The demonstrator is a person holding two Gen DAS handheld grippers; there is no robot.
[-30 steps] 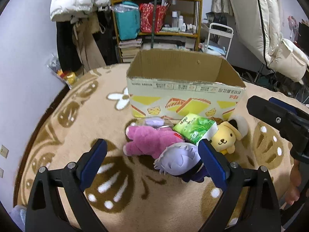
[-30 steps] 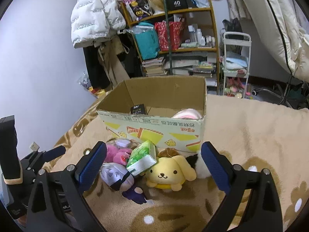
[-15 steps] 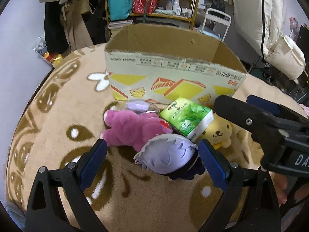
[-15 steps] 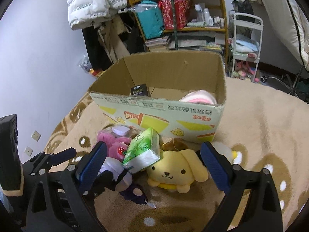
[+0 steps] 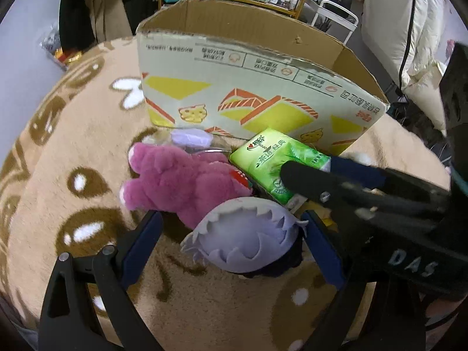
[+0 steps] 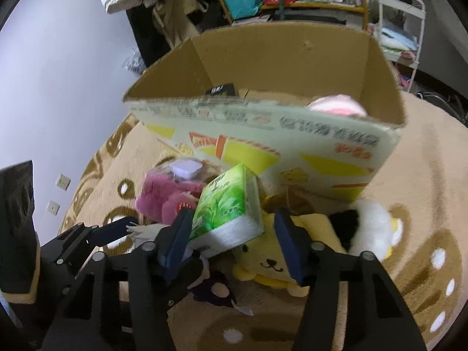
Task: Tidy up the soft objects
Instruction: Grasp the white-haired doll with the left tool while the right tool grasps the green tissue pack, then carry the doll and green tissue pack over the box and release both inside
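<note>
Plush toys and a tissue pack lie heaped on the tan patterned rug (image 5: 87, 158) against the front wall of the cardboard box (image 5: 251, 87), and I have both tools down among them. My left gripper (image 5: 234, 234) stands wide open, its blue pads either side of the pale lavender spiky-haired plush (image 5: 245, 237); the right-hand pad looks to be touching the hair's edge, the left-hand pad stands clear of it, so nothing is held. Just behind that toy lies the pink plush (image 5: 181, 175), with a small lilac item (image 5: 190, 138) between it and the box. My right gripper (image 6: 234, 242) is partly open around the near end of the green tissue pack (image 6: 228, 204), which tilts up on its edge; one pad sits against the pack's left side and the other is just beside its right corner, and I cannot tell whether it is truly gripping yet. In the left wrist view the same gripper's black finger crosses over the pack from the right. Under and to the right of the pack lies the yellow dog plush (image 6: 269, 260), face up, with a white and black plush (image 6: 371, 225) beside it. Inside the box I see a pink and white soft item (image 6: 336, 106) at the right corner and a small black package (image 6: 222, 90) towards the left.
</note>
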